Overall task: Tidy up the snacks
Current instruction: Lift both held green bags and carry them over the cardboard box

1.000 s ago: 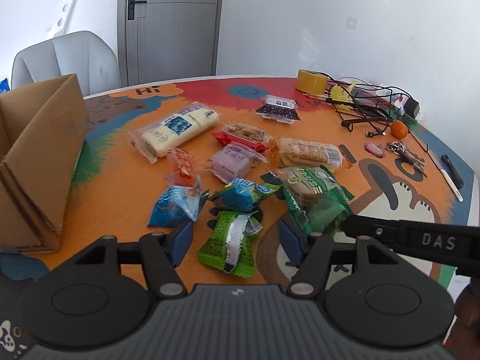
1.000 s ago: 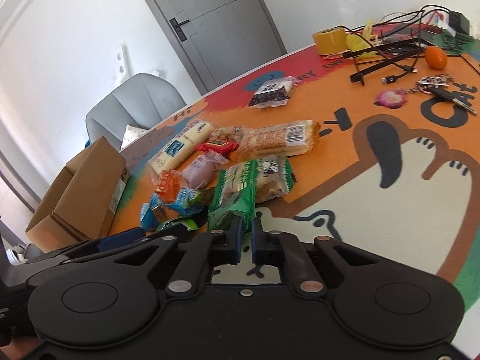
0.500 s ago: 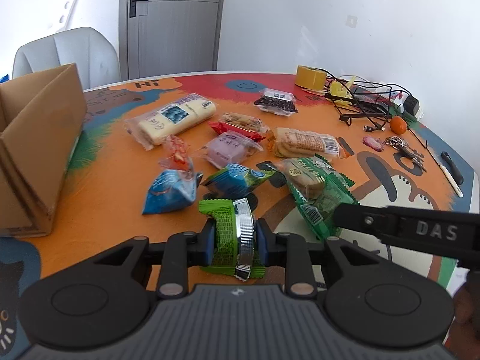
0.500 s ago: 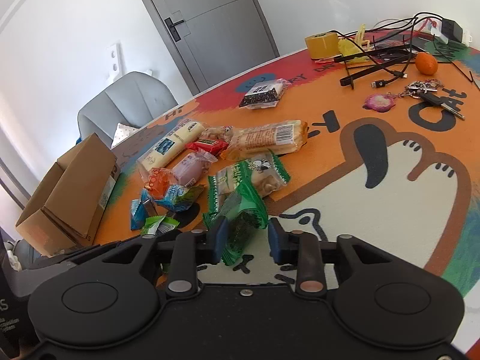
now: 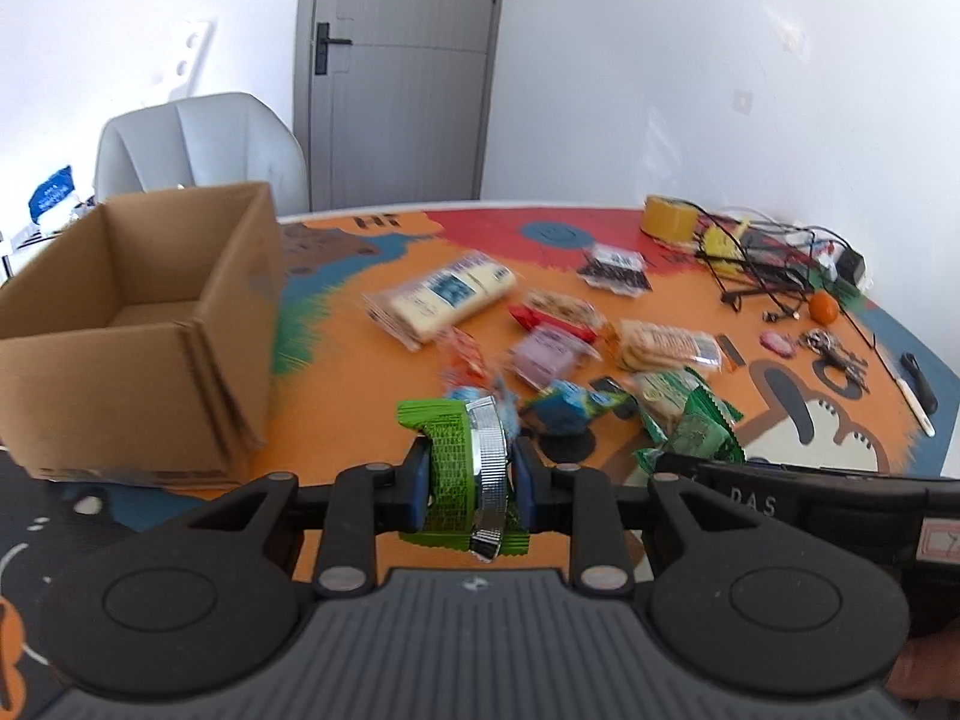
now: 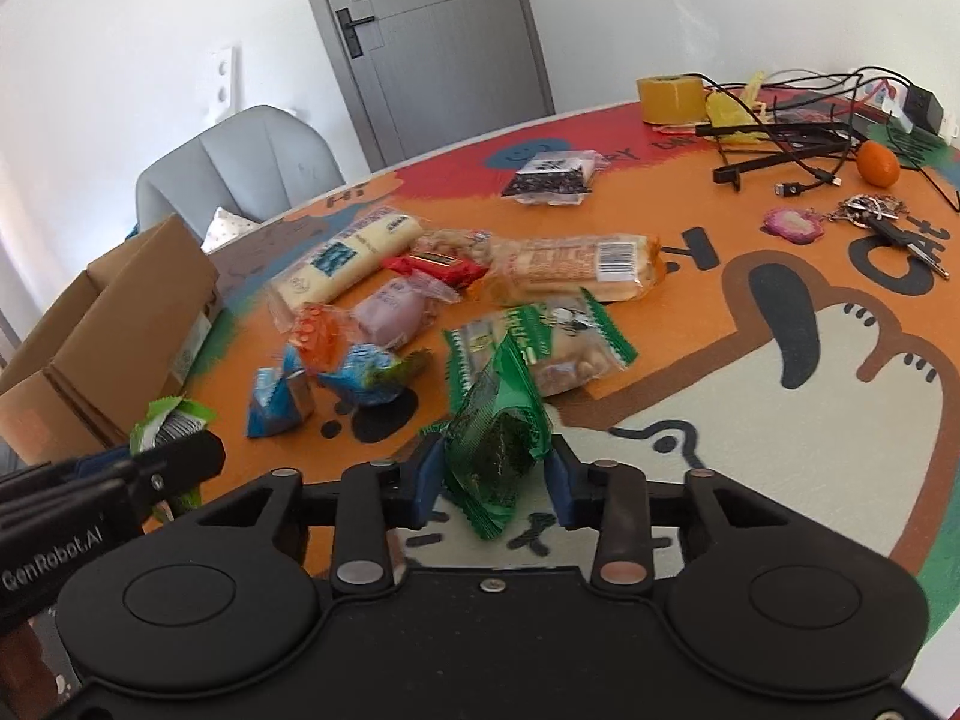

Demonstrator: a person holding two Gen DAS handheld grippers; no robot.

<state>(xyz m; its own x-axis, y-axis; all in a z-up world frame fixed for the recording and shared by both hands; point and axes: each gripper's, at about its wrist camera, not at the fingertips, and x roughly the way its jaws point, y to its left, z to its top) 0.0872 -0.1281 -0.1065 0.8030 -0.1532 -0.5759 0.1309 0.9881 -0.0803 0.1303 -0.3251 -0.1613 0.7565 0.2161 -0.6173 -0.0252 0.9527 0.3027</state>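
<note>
The light-green snack (image 5: 459,462) with a silver stripe sits pinched between the pads of the left gripper (image 5: 471,483), the jaws nearly together on it, and it is raised off the table (image 5: 336,372). The dark-green packet (image 6: 498,438) stands between the blue pads of the right gripper (image 6: 495,483) — those jaws are closing a little, with both pads against the packet's sides, its top edge poking up above them.

Just beyond both grippers lies the rest of the pile: a blue packet (image 6: 279,402), a blue-green one (image 6: 366,375), an orange sweet (image 6: 318,336), a purple snack (image 6: 393,309), a red bar (image 6: 441,264), a green-edged biscuit pack (image 6: 540,342), a long biscuit pack (image 6: 576,267), a white bar (image 6: 345,261) and, further back and apart, a dark packet (image 6: 549,180).

An open cardboard box (image 5: 138,324) stands on the table's left side, near the pile but not touching it. Behind it is a grey chair (image 5: 198,150), then a grey door (image 5: 399,66).

On the far right of the table lie a roll of tape (image 6: 669,99), tangled cables (image 6: 786,144), an orange (image 6: 877,163) and keys (image 6: 876,216) — all well apart from the snacks.
</note>
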